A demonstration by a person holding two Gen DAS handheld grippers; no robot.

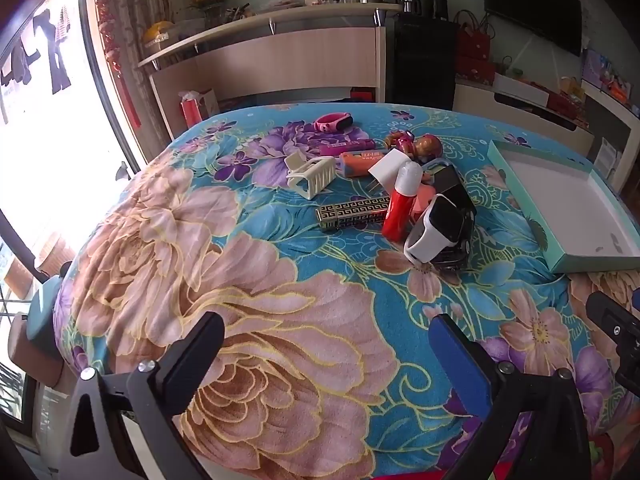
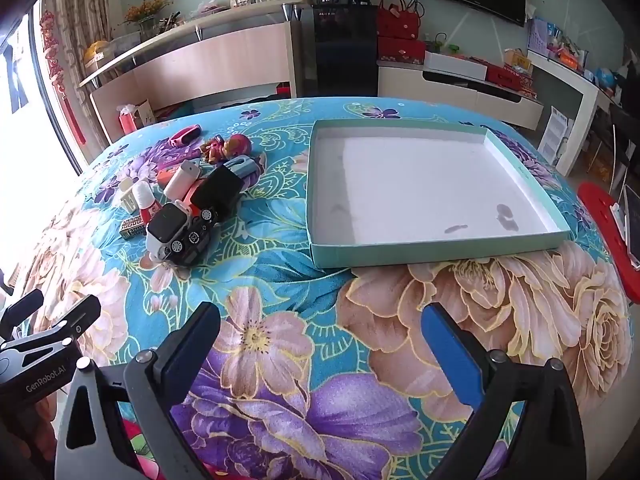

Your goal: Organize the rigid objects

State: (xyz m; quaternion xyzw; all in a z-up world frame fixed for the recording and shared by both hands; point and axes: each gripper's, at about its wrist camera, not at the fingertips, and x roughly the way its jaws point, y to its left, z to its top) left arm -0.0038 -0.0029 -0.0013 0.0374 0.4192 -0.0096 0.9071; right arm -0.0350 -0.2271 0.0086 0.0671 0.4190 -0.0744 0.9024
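Fingers: we hold the left gripper (image 1: 326,344) and right gripper (image 2: 320,332) wide, empty.
Open room: bare blanket (image 2: 280,280) near the tray (image 2: 400,258).
Clutter: we see the toy pile (image 2: 188,208) left of the tray, apart.

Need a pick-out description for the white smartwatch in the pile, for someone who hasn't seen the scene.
Start at the shallow teal box lid on the floral blanket; the clutter pile lies on its left. At the pile's near edge, the white smartwatch leans against a black toy car. Its black square screen on a white band sets it apart from the pink watch at the pile's far end.
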